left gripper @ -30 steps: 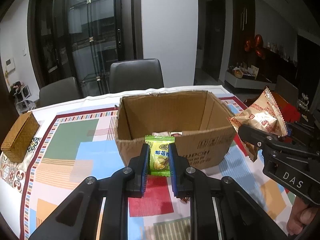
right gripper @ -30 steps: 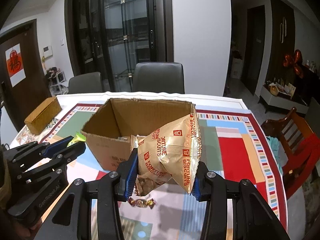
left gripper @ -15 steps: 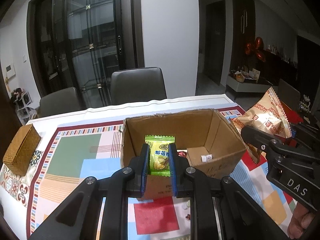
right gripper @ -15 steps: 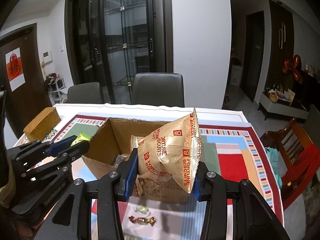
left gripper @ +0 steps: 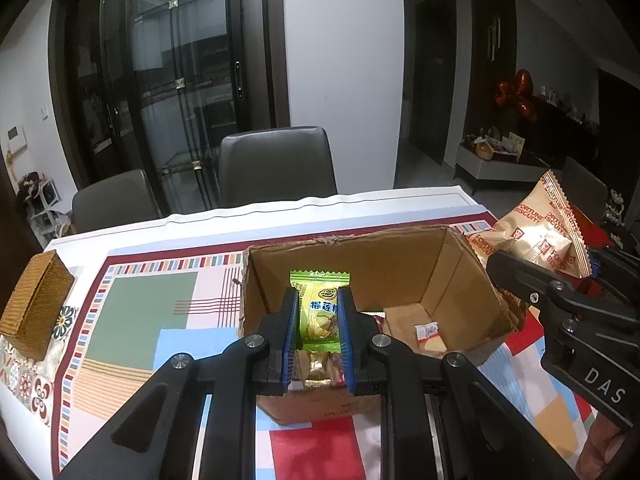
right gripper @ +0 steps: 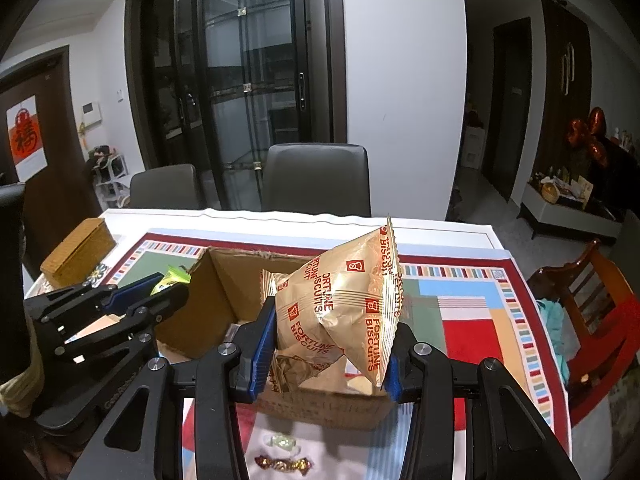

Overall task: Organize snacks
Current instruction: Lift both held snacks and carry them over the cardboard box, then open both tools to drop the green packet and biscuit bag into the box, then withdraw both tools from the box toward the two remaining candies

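Wicker box [left gripper: 35, 306] on patterned tablecloth [left gripper: 140, 312] — grey chairs [left gripper: 276, 166] behind.

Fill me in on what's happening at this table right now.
A person is sorting snacks into a cardboard box with two handheld grippers. The left gripper holds a green durian candy packet above the box; the right gripper holds a gold Fortune Biscuits bag over it. Two wrapped candies lie on the tablecloth.

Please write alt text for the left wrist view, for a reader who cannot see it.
The left gripper, jaws shut on a green snack packet, holds it above an open cardboard box on a colourful tablecloth. At right, the right gripper holds a gold biscuit bag.
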Demonstrator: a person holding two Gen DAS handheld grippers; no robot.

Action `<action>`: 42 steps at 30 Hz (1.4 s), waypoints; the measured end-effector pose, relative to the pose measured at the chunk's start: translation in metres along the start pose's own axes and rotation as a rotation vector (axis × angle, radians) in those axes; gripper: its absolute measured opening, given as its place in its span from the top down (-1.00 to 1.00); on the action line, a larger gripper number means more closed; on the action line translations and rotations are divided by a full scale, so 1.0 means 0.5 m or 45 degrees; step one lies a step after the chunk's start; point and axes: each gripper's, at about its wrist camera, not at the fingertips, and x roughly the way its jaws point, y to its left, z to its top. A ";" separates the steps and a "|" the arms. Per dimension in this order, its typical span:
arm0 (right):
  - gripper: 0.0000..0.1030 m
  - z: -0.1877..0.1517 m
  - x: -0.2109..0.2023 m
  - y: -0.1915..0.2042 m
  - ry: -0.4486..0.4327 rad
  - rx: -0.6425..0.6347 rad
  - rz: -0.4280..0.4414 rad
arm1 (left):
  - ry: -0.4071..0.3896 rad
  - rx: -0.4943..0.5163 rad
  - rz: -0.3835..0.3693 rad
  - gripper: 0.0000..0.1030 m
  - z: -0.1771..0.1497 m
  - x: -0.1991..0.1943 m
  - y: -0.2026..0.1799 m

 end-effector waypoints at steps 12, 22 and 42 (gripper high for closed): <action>0.11 -0.001 0.060 -0.014 0.051 0.014 0.010 | 0.048 0.011 -0.004 0.62 0.006 0.057 -0.004; 0.10 -0.001 0.086 -0.014 0.081 0.005 0.028 | 0.089 -0.005 -0.017 0.60 0.004 0.078 -0.002; -0.73 -0.002 0.046 -0.029 0.033 0.020 -0.058 | 0.030 -0.046 0.038 -0.58 -0.005 0.026 0.015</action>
